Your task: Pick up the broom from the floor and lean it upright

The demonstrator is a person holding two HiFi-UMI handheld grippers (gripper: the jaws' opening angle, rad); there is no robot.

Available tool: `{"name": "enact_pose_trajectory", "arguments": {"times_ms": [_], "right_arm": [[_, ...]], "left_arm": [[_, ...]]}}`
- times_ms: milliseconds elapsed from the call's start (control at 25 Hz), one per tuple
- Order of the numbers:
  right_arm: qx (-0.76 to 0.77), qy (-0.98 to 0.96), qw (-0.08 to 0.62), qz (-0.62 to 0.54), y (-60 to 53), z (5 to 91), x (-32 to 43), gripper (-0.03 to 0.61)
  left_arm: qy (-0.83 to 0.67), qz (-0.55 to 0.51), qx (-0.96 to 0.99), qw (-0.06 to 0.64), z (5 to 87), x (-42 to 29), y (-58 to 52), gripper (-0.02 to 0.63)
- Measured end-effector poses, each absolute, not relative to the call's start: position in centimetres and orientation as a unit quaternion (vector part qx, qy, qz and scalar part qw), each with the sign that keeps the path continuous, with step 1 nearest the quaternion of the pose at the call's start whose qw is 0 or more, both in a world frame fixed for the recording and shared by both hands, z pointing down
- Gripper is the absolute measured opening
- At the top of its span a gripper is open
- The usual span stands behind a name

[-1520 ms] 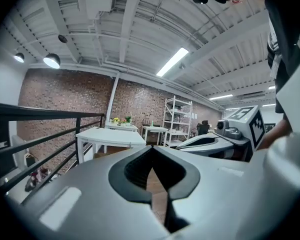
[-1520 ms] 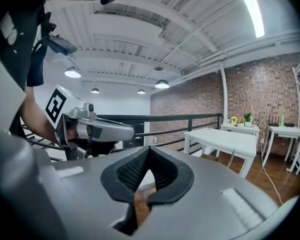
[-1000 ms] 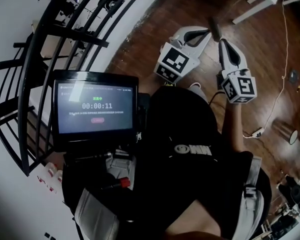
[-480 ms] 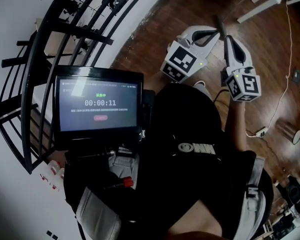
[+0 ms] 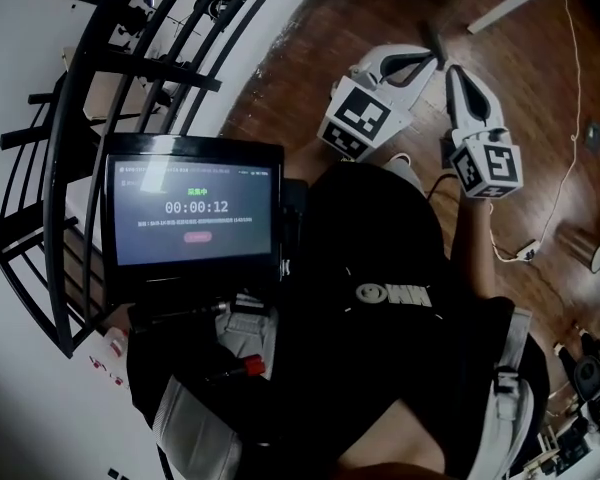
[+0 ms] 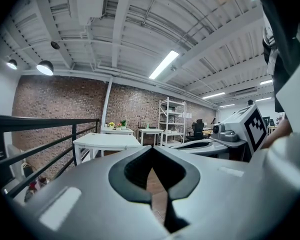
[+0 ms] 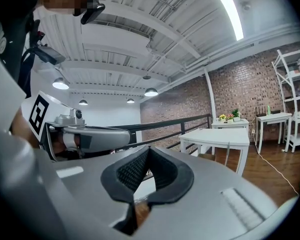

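- holding both grippers out ahead, about level, over the dark wood floor (image 5: 310,28); left gripper (image 5: 423,60) and right gripper (image 5: 454,72) sit side by side, tips near each other but apart.
- left gripper: jaws pressed together, nothing between the pads in its own view.
- right gripper: same, closed up on nothing.
- broom: not made out in any view. a short dark stub (image 5: 432,40) shows just past the two tips in the head view; too small to say what it is.
- the gripper views look out over a white table (image 6: 105,141) and a black railing (image 7: 165,120); no handle or bristles there.
- stage: fits two readings. the broom may lie on the floor outside the frames, or it may already lean somewhere outside them. the pictures don't settle it.
- doing it well, either way (judgement): bring the broom into the head view before anything else.
- handling (judgement): long thin handle, heavier head end. it's likely to swing in a grip, and likely to slide on smooth wood unless the head is planted and the handle rests on something firm such as the railing.
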State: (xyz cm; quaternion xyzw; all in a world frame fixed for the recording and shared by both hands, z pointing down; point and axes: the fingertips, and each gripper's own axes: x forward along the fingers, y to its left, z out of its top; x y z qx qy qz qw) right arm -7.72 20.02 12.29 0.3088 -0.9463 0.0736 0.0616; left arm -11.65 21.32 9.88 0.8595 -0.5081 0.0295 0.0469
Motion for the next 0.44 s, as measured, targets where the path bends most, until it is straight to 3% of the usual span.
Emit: {"name": "enact_pose_trajectory", "arguments": {"times_ms": [440], "right_arm": [[0.306,-0.947,0.063,0.072,19.95,12.4,-7.62,0.002]], "left_arm": [[-0.51,0.037,0.858,0.049,10.06,-11.5,21.35,0.015]]}}
